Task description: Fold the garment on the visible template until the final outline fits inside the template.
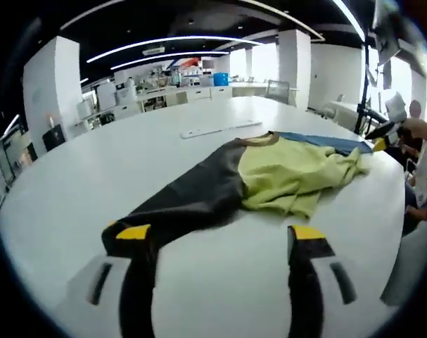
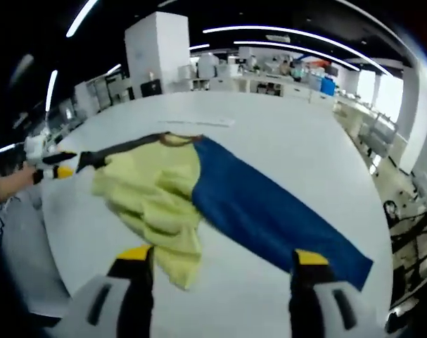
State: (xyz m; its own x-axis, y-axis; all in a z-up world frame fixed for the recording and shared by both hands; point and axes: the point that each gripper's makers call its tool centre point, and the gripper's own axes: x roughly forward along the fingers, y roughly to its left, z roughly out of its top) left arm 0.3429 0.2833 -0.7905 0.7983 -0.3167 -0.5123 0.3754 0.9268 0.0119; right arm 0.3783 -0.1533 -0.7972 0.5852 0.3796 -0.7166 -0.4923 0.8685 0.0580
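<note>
A garment lies crumpled on the white table: a black sleeve, a yellow-green body and a blue sleeve. My left gripper is open just above the table, with the black sleeve's end beside its left jaw. In the right gripper view the yellow-green body and the blue sleeve run toward my open right gripper, and a yellow fold reaches in by its left jaw. The other gripper sits at the black sleeve's far end.
A thin white strip lies flat on the table beyond the collar. A hand holds the right gripper past the table's right edge. Desks, pillars and chairs stand far behind. The table edge runs close on the left.
</note>
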